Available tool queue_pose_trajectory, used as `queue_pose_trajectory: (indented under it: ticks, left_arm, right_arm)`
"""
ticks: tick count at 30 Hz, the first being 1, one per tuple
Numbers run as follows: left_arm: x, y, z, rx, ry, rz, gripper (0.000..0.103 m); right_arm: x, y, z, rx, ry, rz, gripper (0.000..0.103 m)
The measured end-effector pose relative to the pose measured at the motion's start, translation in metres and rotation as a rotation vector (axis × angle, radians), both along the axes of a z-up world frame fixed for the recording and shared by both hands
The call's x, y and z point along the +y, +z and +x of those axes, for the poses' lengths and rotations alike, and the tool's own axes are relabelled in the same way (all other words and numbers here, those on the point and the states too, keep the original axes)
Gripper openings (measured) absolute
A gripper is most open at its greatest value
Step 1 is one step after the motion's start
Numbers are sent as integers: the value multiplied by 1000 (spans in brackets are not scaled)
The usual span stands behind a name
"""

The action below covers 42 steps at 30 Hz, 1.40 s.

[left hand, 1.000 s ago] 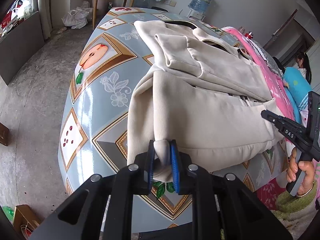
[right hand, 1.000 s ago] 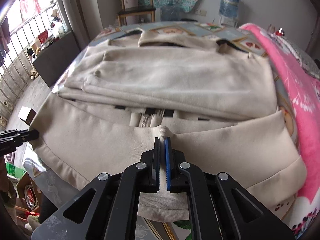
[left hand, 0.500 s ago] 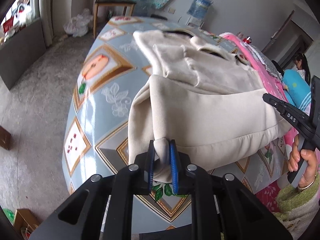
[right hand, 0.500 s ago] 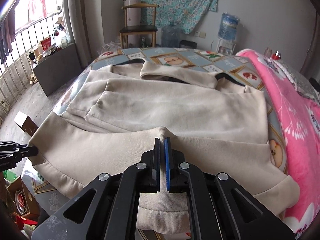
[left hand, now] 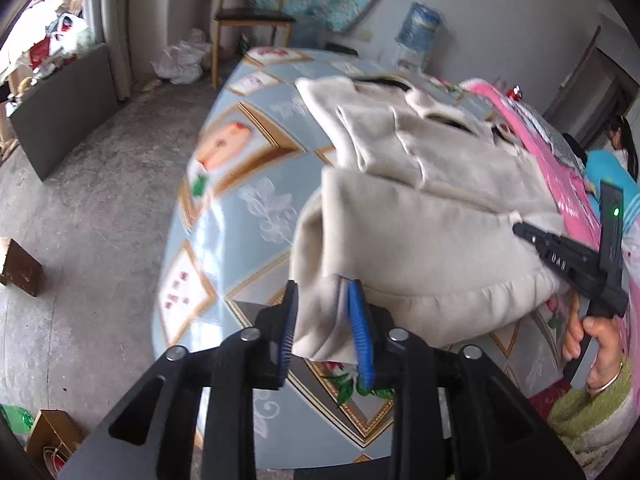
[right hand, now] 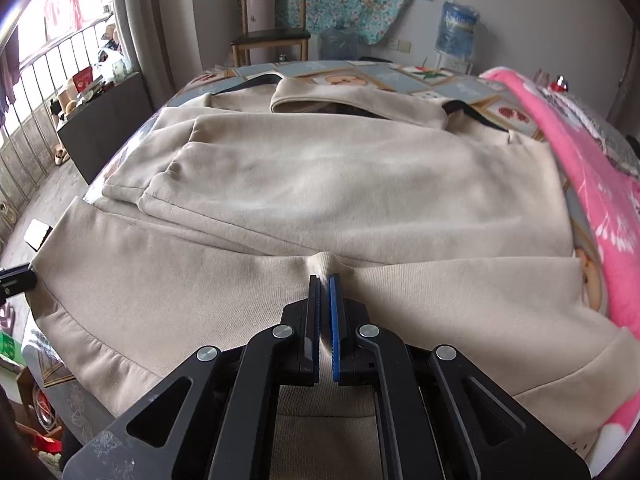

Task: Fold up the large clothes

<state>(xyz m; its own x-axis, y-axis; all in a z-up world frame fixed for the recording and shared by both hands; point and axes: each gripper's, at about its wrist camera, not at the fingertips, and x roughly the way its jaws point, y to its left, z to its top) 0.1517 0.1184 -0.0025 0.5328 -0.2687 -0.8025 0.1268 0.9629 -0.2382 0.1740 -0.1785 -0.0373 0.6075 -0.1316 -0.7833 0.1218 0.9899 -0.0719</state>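
A beige jacket (left hand: 420,240) lies on the blue patterned table (left hand: 240,184), its lower part folded up over the sleeves (right hand: 320,168). My left gripper (left hand: 325,320) is at the fold's left corner. Its jaws are opening and the bunched hem hangs loosely between the blue pads. My right gripper (right hand: 324,300) is shut on a pinch of the hem at the middle of the fold's edge. It also shows in the left wrist view as the right gripper (left hand: 560,256), held by a hand (left hand: 600,344). The left gripper's tip (right hand: 16,282) peeks in at the right wrist view's left edge.
A pink blanket (right hand: 592,168) covers the table's right side beside the jacket. A wooden chair (left hand: 248,20) and a water bottle (right hand: 456,28) stand beyond the far end. A person (left hand: 616,148) sits at the far right. A small box (left hand: 18,268) lies on the floor to the left.
Both grippers carried the jacket's lower part forward over the zipper and sleeves. The left jaws have since spread apart around the hem. The right jaws stayed shut.
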Motion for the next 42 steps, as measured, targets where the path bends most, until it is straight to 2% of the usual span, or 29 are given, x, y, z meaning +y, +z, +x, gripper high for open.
queue_pose_trajectory:
  ticks: [2, 5, 8, 11, 14, 17, 19, 21, 23, 24, 29, 32, 35, 36, 39, 42]
  left_arm:
    - [1, 13, -4, -63, 10, -5, 27]
    - [-23, 29, -2, -116, -100, -23, 30]
    - [-65, 22, 10, -73, -193, -7, 32]
    - [-107, 4, 20, -52, -289, 15, 32]
    - [-130, -17, 28, -1, -320, 44, 32]
    - [-133, -24, 30, -1, -306, 49, 32]
    - [-130, -25, 31, 14, -288, 26, 32]
    - [-128, -25, 32, 19, -279, 14, 32]
    - [-129, -24, 31, 17, -278, 19, 32]
    - [-130, -24, 30, 15, -278, 23, 31]
    - [-128, -23, 30, 10, -282, 31, 29]
    - [-127, -23, 30, 11, -275, 27, 27]
    - [-125, -24, 31, 13, -267, 19, 26]
    - [-125, -24, 31, 12, -266, 17, 26]
    - [-125, -24, 31, 9, -265, 15, 26]
    - [-125, -24, 31, 10, -263, 22, 24]
  right_arm:
    - [-1, -1, 0, 2, 0, 8, 5]
    - [-3, -1, 0, 2, -7, 29, 5]
    - [-9, -1, 0, 2, -24, 81, 6]
    - [-20, 0, 0, 2, -40, 175, 9]
    - [-32, -1, -1, 8, -50, 263, 9]
    - [-42, 4, -5, 7, -60, 313, 24]
    - [-50, 16, -14, -31, -81, 300, 44]
    - [-64, 33, -29, -79, -111, 274, 48]
    - [-81, 44, -40, -86, -153, 227, 52]
    - [-90, 45, -45, -78, -175, 200, 56]
    - [-125, 27, -54, 41, -260, 99, 56]
    - [-124, 15, -44, 75, -239, 23, 51]
    - [-116, 8, -34, 89, -218, -74, 24]
    - [-117, 8, -35, 82, -223, -75, 7]
    - [-124, 13, -39, 45, -252, -33, 4]
    - [-125, 22, -41, -3, -277, -34, 3]
